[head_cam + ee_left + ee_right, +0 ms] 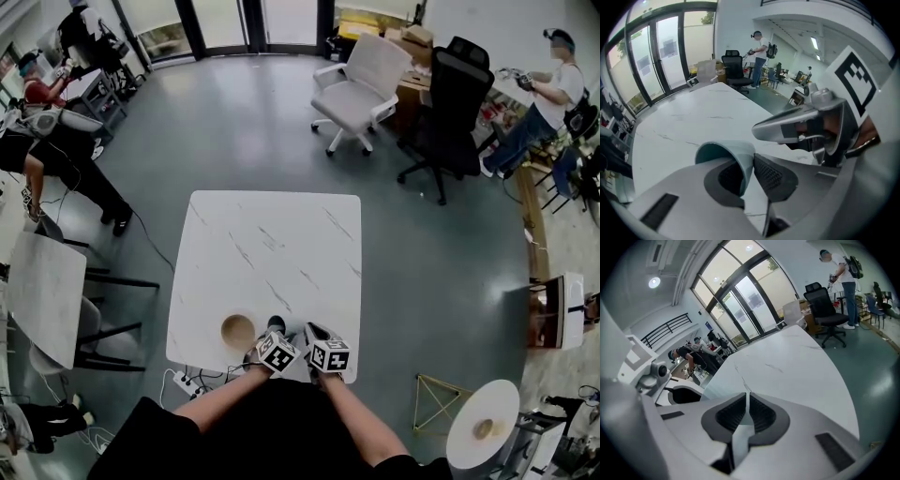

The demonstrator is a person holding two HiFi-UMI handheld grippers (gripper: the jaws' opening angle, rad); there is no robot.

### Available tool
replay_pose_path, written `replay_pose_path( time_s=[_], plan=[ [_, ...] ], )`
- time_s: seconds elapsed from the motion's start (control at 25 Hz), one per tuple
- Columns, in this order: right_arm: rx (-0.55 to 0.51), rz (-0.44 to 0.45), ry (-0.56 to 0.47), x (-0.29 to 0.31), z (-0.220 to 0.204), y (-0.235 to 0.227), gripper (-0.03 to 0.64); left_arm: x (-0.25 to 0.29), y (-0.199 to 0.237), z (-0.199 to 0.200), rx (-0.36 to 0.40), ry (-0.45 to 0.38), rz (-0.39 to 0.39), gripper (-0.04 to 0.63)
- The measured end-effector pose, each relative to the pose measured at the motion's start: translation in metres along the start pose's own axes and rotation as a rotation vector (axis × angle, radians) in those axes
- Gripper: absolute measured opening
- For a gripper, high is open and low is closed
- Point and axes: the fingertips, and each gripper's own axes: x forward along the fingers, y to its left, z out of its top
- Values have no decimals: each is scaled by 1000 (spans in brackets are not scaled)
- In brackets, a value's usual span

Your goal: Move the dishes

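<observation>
Head view, looking steeply down: a white marbled counter [281, 234] with both claws at its six o'clock edge, close to my body. The left claw [751, 161] straddled the wall of a pale teal cup [733, 150], one pad inside the mouth and the other pad [772, 176] just against the outside. That is how a thin rim has to be taken. The jaws stood slightly apart, and I judged the hold loose rather than clamped, as suits a cup set down on the counter. A wooden bowl [237, 331] sat just beside the cup at its nine o'clock, so the dishes seemed to be gathering at this near edge. The right claw [746, 401], at three o'clock of the left, had its jaws together on nothing, probably waiting its turn
</observation>
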Motion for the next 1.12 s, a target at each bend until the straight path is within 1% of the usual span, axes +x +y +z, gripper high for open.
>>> replay_pose_path(
  time_s=[0.08,0.28,0.4,0.56,0.72,0.84,0.96,1.12],
  plan=[
    [7,-5,-4,0,0,-3,35,0,-1,1,25,7,8,66],
    [16,6,3,1,-4,-2,35,2,-4,10,17,-22,-2,66],
    [16,6,-4,-2,-2,-1,35,-5,-8,23,9,-67,-14,72],
    [24,-7,-24,-7,2,-9,35,-9,-18,36,-20,-127,-52,72],
    [29,-28,-45,-13,4,-14,35,-13,-24,42,-47,-215,-92,72],
    [23,-47,-70,-19,8,-17,35,-20,-26,46,-58,-261,-110,72],
    [-20,-73,-91,-26,12,-18,35,-30,-27,51,-92,-326,-140,72],
    [-117,-133,-123,-36,16,-19,35,-40,-24,53,-178,-410,-178,72]
  ],
)
